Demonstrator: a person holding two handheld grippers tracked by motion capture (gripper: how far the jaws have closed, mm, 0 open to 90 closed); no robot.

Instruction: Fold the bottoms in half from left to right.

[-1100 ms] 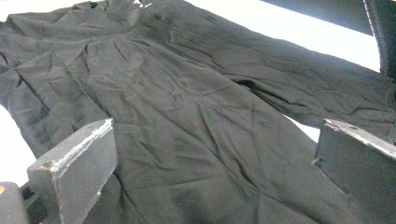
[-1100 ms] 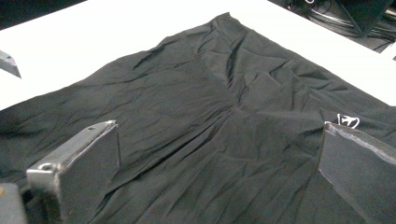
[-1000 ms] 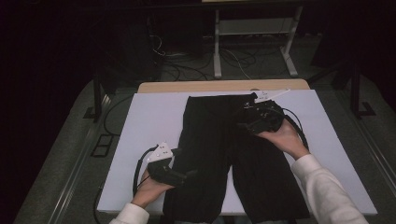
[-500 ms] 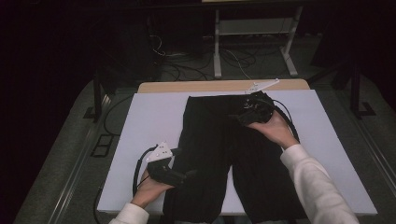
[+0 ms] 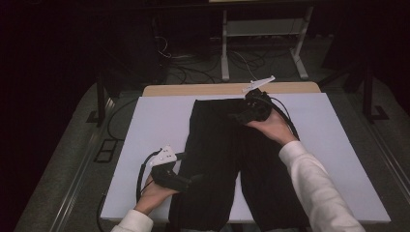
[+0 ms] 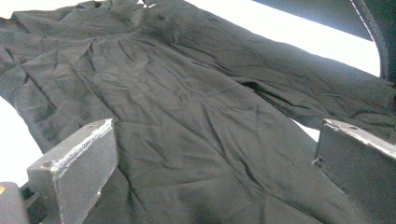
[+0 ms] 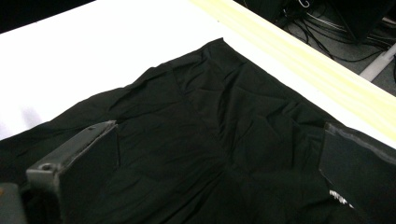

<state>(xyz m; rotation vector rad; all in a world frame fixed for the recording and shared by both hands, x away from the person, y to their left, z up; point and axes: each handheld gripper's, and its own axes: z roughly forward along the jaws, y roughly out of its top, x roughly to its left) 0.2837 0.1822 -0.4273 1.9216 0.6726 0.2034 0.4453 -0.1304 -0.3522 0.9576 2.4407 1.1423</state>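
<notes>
A pair of black trousers point(image 5: 227, 159) lies flat on the white table top point(image 5: 154, 121), waistband at the far edge and legs toward me. My left gripper point(image 5: 196, 179) rests over the outer edge of the left leg near the front, jaws wide apart with wrinkled cloth point(image 6: 196, 121) spread between them. My right gripper point(image 5: 234, 117) hovers over the waistband area at the far side, also open, its jaws framing the trousers' top point(image 7: 219, 126) and nothing held.
A pale wooden strip point(image 5: 203, 89) runs along the table's far edge. Beyond it are a white metal stand point(image 5: 263, 36) and cables on the dark floor. Bare white surface lies to both sides of the trousers.
My right gripper has moved away from me and a little left, from the right hip up to the waistband. The left gripper has stayed in place.
</notes>
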